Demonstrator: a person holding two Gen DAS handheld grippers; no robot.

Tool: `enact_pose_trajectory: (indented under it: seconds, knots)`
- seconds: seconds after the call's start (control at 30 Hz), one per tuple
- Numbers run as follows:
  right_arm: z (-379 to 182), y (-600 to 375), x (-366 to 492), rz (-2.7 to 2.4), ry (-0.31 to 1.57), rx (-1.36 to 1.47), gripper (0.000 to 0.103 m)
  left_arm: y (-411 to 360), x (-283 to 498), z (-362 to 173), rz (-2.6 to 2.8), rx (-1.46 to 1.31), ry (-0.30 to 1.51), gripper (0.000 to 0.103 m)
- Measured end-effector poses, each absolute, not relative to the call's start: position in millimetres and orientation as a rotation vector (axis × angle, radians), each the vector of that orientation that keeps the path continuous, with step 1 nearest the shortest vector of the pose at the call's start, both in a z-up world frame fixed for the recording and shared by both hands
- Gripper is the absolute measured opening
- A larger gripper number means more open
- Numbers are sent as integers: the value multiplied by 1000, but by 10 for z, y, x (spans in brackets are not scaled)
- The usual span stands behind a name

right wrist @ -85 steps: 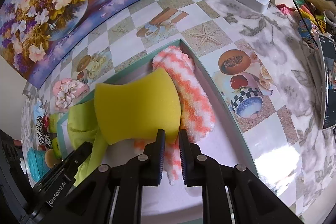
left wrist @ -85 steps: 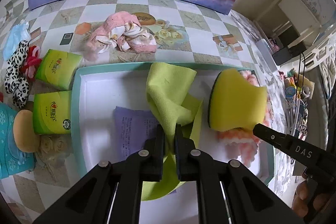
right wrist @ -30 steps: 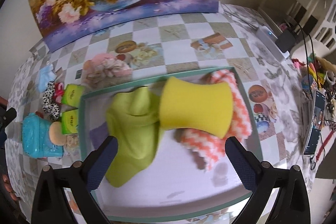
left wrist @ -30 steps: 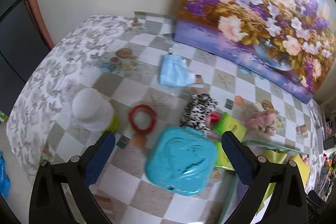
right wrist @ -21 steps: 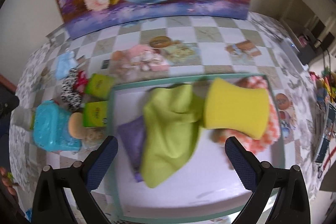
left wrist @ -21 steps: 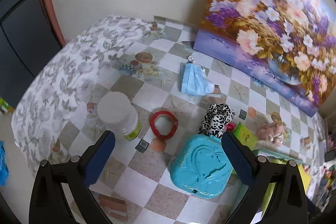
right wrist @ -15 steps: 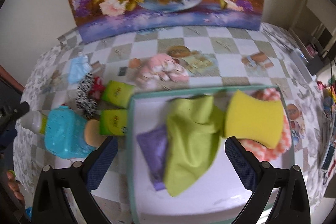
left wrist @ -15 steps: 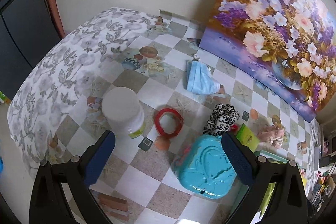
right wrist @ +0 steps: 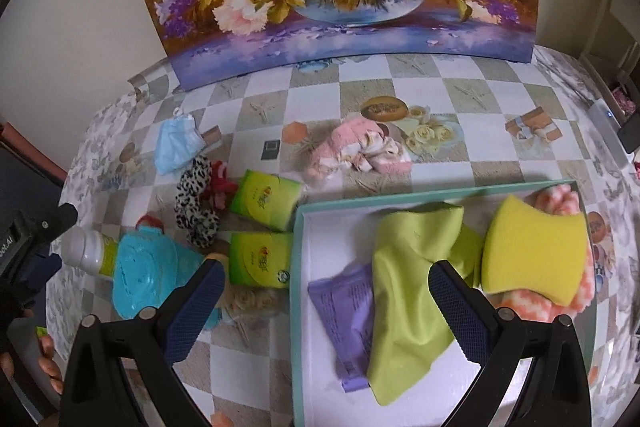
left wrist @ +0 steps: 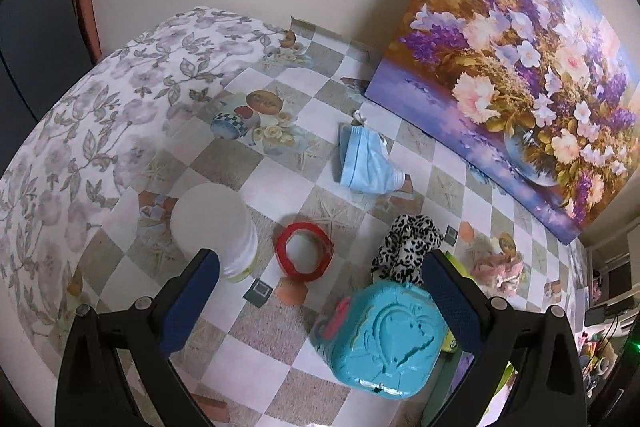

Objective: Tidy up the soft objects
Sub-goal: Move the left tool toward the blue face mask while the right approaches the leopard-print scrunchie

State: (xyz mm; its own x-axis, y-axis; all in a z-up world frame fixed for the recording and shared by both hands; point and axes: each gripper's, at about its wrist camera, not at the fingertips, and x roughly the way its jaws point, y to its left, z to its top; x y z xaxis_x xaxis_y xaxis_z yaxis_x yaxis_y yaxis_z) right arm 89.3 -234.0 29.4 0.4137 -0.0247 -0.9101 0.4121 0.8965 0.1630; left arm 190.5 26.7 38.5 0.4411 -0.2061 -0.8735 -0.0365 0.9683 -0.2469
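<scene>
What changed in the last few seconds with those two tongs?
Both let go. The left tongs released the green cloth and swung away over the blue face mask. The right tongs dropped the yellow sponge onto the orange-and-white cloth and pulled back, open. The tray stayed put.

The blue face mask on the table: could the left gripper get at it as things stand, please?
Probably yes. The left gripper is open and empty, and the blue face mask lies flat on the table with nothing on it. Only the red ring lies between them, low enough to pass over.
</scene>
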Motion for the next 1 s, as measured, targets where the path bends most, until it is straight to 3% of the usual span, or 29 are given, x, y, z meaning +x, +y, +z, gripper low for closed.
enact_pose_trajectory:
  seconds: [0.37,0.57,0.77,0.83,1.0]
  knots:
    - [327,-2246,1187,-196,1052,415,103,243,2140,331,-119,-283,1094,101]
    - [278,-2080,1461,-118,1044,399,101,72,2325,298,-150,-127,1146,101]
    - [88,-1898,1797,-40,1085,397,78,72,2601,442,-216,-77,1134,101]
    - [26,-1840,1898,-28,1099,389,63,39,2718,432,-233,-68,1150,101]
    - [-159,-1774,2096,-7,1138,409,49,-62,2972,173,-277,-110,1255,101]
